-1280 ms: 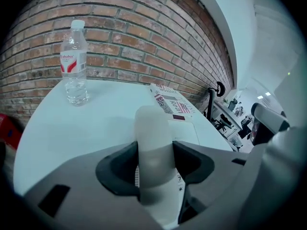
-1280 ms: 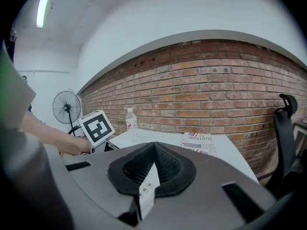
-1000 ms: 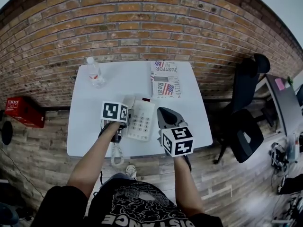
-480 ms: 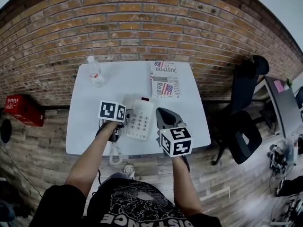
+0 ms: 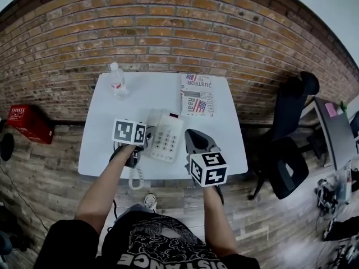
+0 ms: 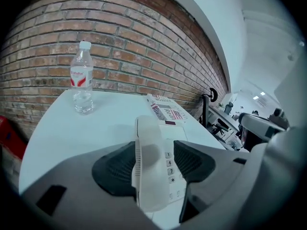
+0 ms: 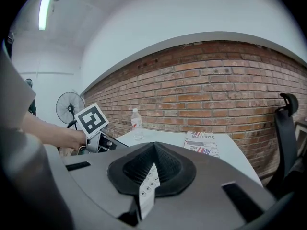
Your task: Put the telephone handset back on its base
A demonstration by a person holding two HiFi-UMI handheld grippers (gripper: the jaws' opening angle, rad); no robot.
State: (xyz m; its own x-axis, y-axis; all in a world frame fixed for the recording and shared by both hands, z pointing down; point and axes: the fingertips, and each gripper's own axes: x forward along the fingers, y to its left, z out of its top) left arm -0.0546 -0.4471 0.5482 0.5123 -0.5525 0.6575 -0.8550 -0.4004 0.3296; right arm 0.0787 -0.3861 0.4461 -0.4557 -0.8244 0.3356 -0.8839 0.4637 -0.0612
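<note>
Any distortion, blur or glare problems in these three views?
Head view: strong fisheye bows the brick wall, otherwise sharp and evenly lit. Left gripper view: the near handset is soft, the bottle crisp, corners vignetted black. Right gripper view: the ceiling strip light blows out; no motion blur.

The head view looks steeply down from above onto the whole white table against the brick wall. Both gripper views sit low by its near edge, close to the telephone, facing the wall. All three share the bottle and newspaper.
</note>
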